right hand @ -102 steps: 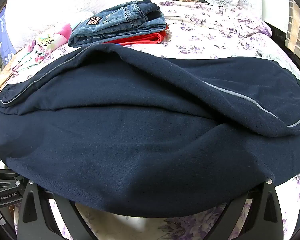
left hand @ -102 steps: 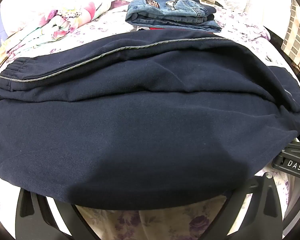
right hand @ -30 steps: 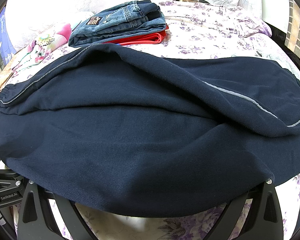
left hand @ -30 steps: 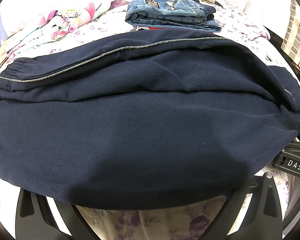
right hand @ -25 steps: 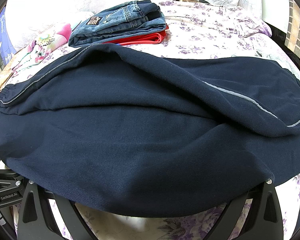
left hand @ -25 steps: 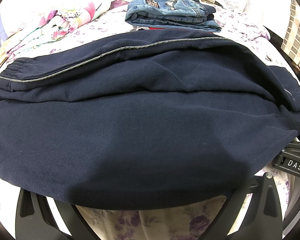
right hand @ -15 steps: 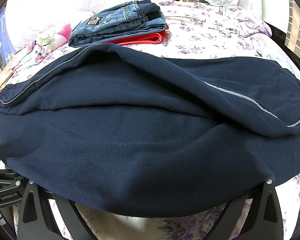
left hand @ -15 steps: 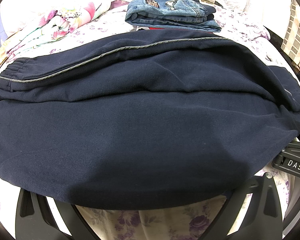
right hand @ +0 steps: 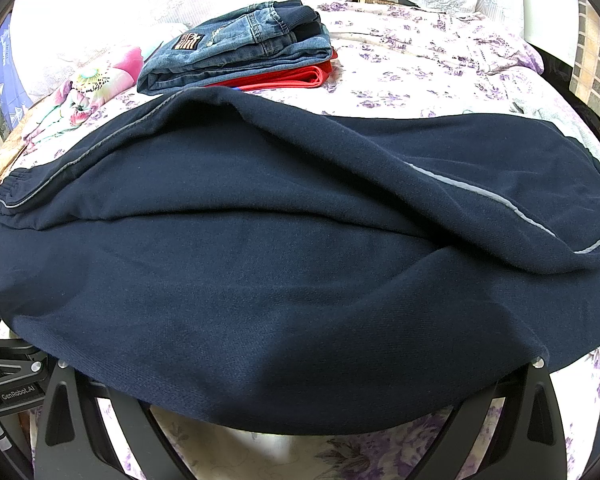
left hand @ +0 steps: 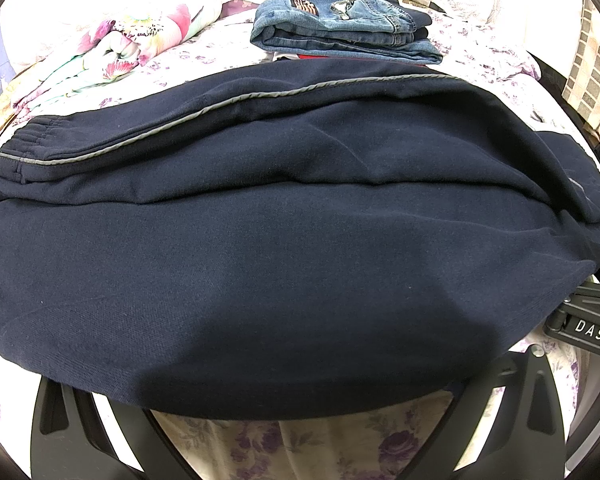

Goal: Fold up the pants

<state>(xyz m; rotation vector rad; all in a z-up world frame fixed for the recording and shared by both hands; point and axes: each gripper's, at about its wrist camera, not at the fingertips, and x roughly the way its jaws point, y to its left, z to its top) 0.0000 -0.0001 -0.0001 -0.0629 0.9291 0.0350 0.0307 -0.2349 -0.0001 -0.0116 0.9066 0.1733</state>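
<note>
While navy sweatpants (left hand: 300, 260) drape both claws, fingertips stay hidden.
Left claw (left hand: 296, 420) and right claw (right hand: 300, 424): grip unreadable. One pair on the bed (right hand: 420, 80); folded jeans (right hand: 236, 60) behind.

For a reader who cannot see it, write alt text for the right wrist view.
Navy sweatpants with a grey side stripe lie across a floral bedsheet, their near edge draped over the right claw, hiding its tips. Behind them, folded jeans sit on a red garment.
</note>
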